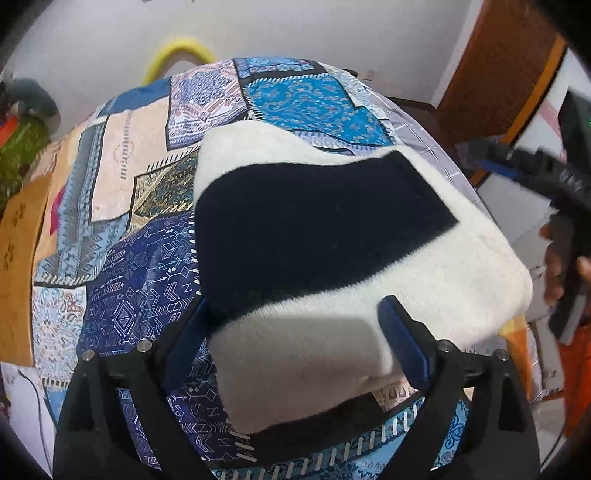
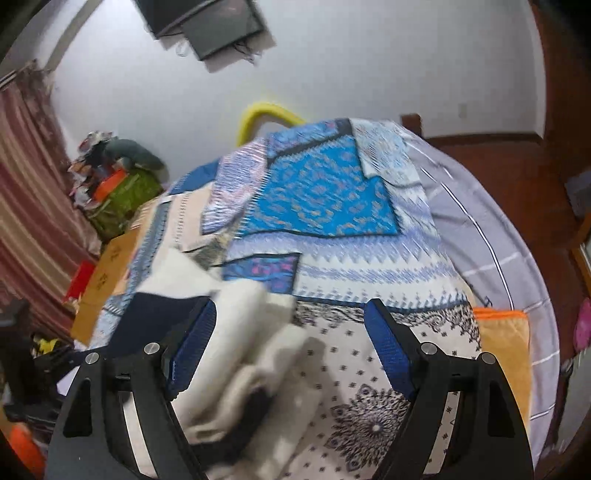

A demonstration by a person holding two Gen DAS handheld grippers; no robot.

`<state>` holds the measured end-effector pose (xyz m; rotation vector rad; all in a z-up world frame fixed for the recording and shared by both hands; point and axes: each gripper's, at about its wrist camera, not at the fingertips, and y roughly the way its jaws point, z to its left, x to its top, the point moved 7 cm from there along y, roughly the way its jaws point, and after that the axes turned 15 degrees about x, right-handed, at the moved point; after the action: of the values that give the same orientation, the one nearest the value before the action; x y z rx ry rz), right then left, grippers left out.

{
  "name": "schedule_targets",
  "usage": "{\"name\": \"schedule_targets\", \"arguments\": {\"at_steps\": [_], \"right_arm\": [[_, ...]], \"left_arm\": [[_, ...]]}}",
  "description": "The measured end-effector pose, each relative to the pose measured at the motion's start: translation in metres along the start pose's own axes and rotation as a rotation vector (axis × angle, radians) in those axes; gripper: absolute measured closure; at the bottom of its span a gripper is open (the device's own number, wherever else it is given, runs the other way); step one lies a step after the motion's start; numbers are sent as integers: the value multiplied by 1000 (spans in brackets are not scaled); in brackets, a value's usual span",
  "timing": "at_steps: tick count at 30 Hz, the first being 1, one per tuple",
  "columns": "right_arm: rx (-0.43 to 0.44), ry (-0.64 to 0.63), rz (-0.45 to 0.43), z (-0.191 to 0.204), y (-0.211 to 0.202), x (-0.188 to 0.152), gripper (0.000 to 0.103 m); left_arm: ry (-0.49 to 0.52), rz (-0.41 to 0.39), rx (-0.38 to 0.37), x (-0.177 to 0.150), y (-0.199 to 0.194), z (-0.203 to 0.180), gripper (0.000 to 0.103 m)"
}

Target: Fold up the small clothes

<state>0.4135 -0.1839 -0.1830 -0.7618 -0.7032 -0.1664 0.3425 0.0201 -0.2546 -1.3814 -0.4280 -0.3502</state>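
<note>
Fingers (image 1: 297, 332) of my left gripper stand spread wide, blue pads on either side of the near white end of the garment (image 1: 332, 236), a small cream and black knitted piece lying on the bed (image 1: 140, 266). The left pad sits beside the black band, the right pad lies against the white edge; I see no squeeze on the cloth, so I read them as apart and not pinching. The garment lies folded over itself near the bed's right edge, the black band crossing its middle and cream fleece at both ends. Beneath it, the patchwork bedspread (image 1: 122, 158) in blues and beige covers most of the bed. Beyond the right edge a hand (image 1: 557, 266) holds the dark handle of the other gripper.

From the right wrist, my right fingers (image 2: 290, 347) are spread as well, with nothing between the pads but bedspread; the left pad is just beside the blurred cream heap of the garment (image 2: 255, 343), and I cannot tell whether it touches. The picture is smeared there. An orange cloth (image 2: 506, 343) lies by the bed's right edge, on a grey striped sheet (image 2: 480, 229). Farther off, a yellow curved bar (image 2: 266, 114) rises at the far end of the bed, a green bag (image 2: 125, 199) with clutter sits by the striped curtain (image 2: 26, 206), and a dark screen (image 2: 207, 22) hangs on the white wall.
</note>
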Motion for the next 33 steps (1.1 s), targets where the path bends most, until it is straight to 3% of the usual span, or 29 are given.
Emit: {"name": "schedule_targets", "arguments": {"at_steps": [6,11,13,17,24,26,30,33], "right_arm": [[87,-119,38,59,5,-2,23],[137,-191,65,90,19,-8,23],[141,-203,79,95,28,-11,23],[145,-199,133,94,48,-19,23],[101,-203,242,76,72,-47,28],[80,-201,260,68,74,-54,28],[55,-188,257,54,68,-68,28],[44,-189,253,51,61,-77,28]], "left_arm": [[39,-58,-21,-1,-27,5,12],[70,-164,94,15,-50,30,12],[58,-169,106,21,-50,40,12],[28,-147,44,35,-39,50,12],[28,-128,-177,42,-16,28,12],[50,-124,-180,41,-7,19,12],[98,-66,-106,27,22,9,12],[91,-72,-118,15,23,13,12]]}}
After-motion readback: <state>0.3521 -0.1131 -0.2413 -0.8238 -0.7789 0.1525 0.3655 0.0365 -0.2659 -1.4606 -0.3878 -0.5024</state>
